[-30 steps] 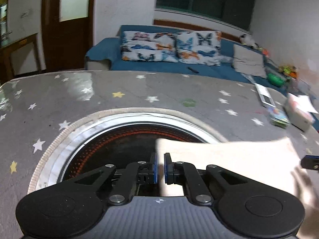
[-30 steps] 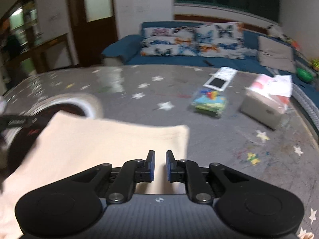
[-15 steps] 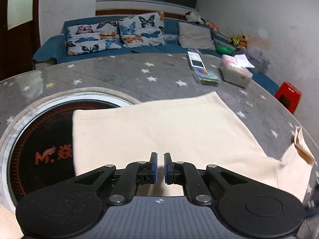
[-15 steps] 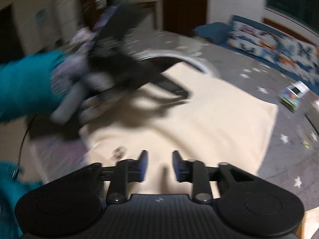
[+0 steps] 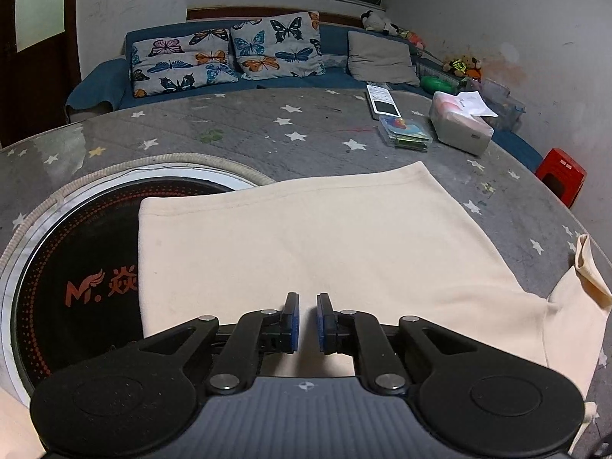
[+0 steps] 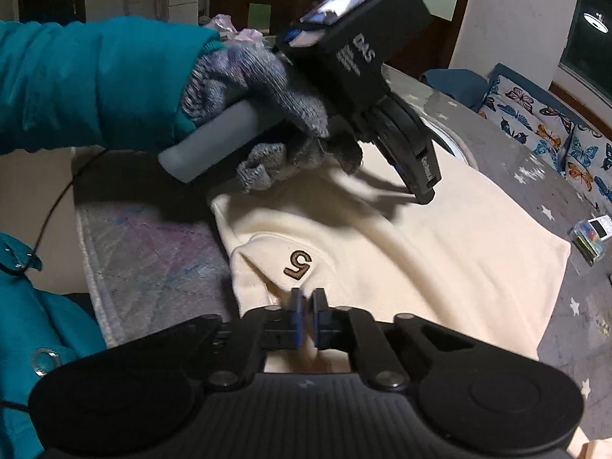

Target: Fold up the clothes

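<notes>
Right now the cream garment (image 5: 306, 237) lies spread flat on the round grey bench (image 5: 237, 141), its left part over the dark round hotplate (image 5: 76, 267) set into the top, and one sleeve (image 5: 573, 306) trailing toward the bench's right edge. The left gripper (image 5: 305, 323) hovers over the near cloth with its jaws a small gap apart, holding nothing. The right gripper (image 6: 307, 319) sits low at the folded collar area beside the embroidered "5" (image 6: 296, 266); its jaws are nearly together, but I cannot tell whether cloth is caught between them. A gloved hand (image 6: 264, 103) carries the left tool above the fabric. The likely trouble: a thin pinch taking only the top layer, so the fold drags crooked, or the loose sleeve sliding off the edge and pulling the body askew.
</notes>
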